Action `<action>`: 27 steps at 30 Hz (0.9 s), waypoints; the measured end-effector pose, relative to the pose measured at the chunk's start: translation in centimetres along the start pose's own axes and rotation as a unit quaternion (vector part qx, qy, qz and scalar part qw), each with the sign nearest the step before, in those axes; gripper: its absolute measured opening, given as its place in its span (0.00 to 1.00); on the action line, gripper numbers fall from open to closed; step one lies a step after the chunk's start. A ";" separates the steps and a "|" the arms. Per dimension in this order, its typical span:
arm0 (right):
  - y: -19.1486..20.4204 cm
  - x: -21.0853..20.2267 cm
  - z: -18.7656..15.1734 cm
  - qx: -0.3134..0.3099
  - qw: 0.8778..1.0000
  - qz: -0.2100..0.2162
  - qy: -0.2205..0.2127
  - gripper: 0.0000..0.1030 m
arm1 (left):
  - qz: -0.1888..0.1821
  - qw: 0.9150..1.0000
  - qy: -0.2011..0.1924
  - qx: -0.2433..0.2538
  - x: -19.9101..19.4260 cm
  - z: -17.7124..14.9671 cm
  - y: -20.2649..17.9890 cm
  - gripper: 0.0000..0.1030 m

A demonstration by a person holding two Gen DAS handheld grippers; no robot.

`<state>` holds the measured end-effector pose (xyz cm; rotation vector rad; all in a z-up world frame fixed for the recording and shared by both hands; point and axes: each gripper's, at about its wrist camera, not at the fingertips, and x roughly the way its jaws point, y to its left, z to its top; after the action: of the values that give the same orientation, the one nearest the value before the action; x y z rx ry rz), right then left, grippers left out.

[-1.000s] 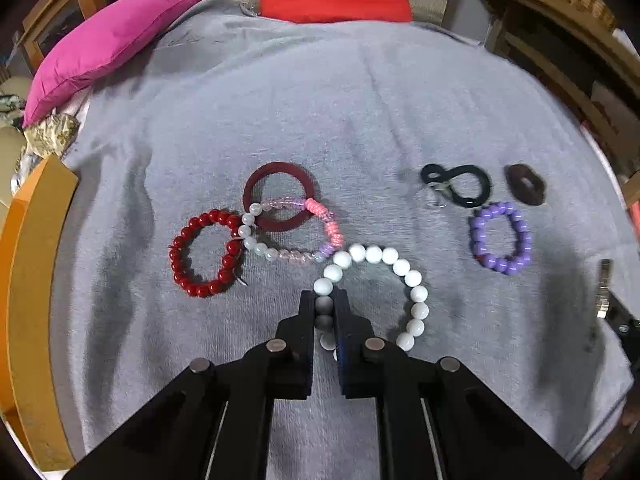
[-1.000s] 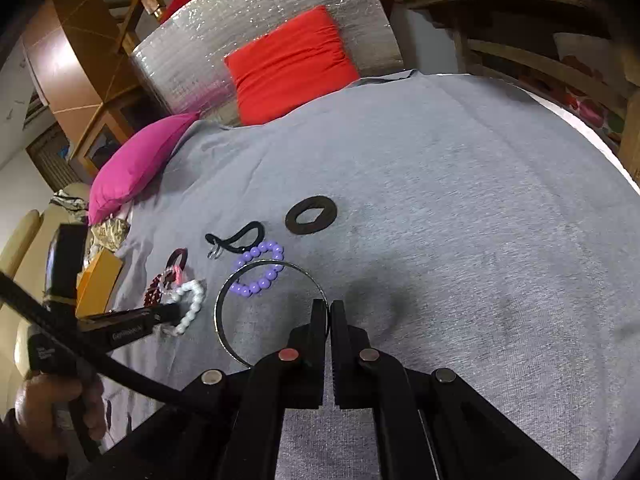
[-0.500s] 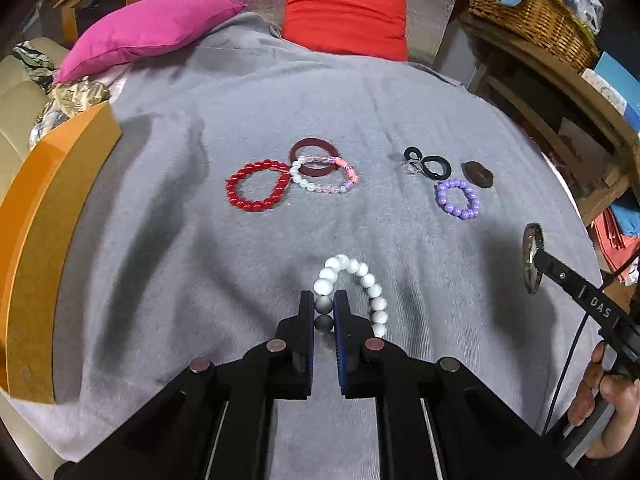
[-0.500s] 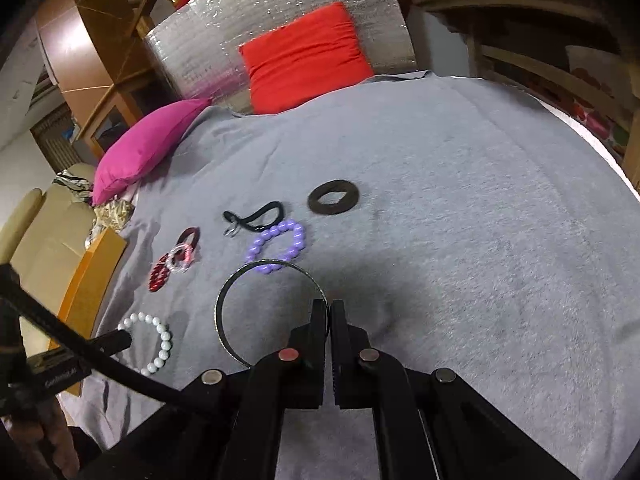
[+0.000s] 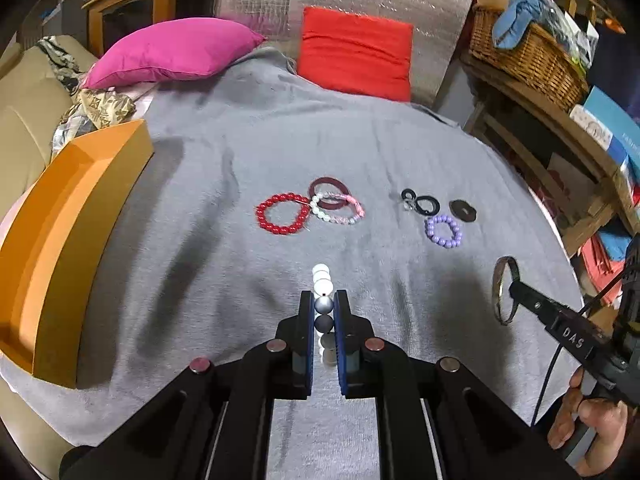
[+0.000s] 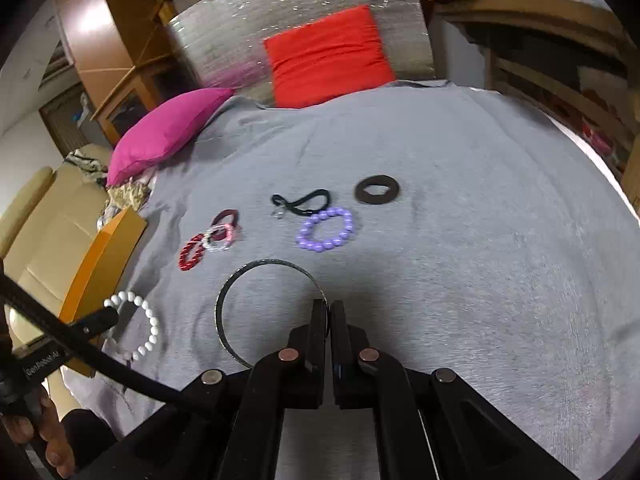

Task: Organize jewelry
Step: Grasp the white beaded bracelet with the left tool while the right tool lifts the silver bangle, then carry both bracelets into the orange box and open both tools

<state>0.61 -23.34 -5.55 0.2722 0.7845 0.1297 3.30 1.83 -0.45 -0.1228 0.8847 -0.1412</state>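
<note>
My left gripper (image 5: 324, 304) is clamped on a white bead bracelet (image 5: 322, 276), seen edge-on from the left wrist as a stack of glossy round beads, two of them grey in the shadow between the pads; from the right wrist it reads as a full ring (image 6: 140, 324) held above the grey blanket (image 6: 460, 240), just beside the orange box (image 5: 68, 236). My right gripper (image 6: 329, 308) is closed on a thin silver bangle (image 6: 264, 268), a plain metal hoop held clear of the cloth. On the blanket lie a red bead bracelet (image 5: 282, 214), touching a pink-and-clear bead bracelet (image 5: 340, 210) that overlaps a maroon ring (image 5: 328, 192); well apart to their right sit a black looped band (image 5: 420, 202), a dark brown ring (image 5: 463, 210) and a purple bead bracelet (image 5: 443, 232). The near half of the blanket is bare cloth. The box borders the left edge, a pink cushion (image 5: 172, 50) and a red cushion (image 5: 356, 52) the far edge, and wooden shelving with a wicker basket (image 5: 524, 56) the right edge.
</note>
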 end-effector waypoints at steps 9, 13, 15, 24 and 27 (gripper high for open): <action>3.6 0.1 -0.7 -0.032 0.999 0.007 0.012 0.02 | 0.017 1.000 -0.010 -0.022 -1.0 -0.2 2.6 0.09; 4.7 0.3 -0.9 -0.044 0.999 0.010 0.017 0.02 | 0.022 0.999 -0.014 -0.033 -1.4 -0.2 3.8 0.09; 5.2 0.4 -0.9 -0.050 0.999 0.011 0.019 0.02 | 0.025 0.999 -0.018 -0.037 -1.7 -0.2 4.3 0.09; 7.8 1.1 -0.3 -0.072 0.997 0.026 0.021 0.02 | 0.057 0.995 -0.038 -0.070 -3.5 0.7 8.3 0.09; 8.9 1.5 -0.1 -0.082 0.996 0.032 0.023 0.02 | 0.069 0.993 -0.048 -0.084 -4.1 1.1 10.0 0.09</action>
<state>1.42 -14.45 -4.09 0.1395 0.8059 0.2598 2.33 12.48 1.76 -0.2222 0.8063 0.0680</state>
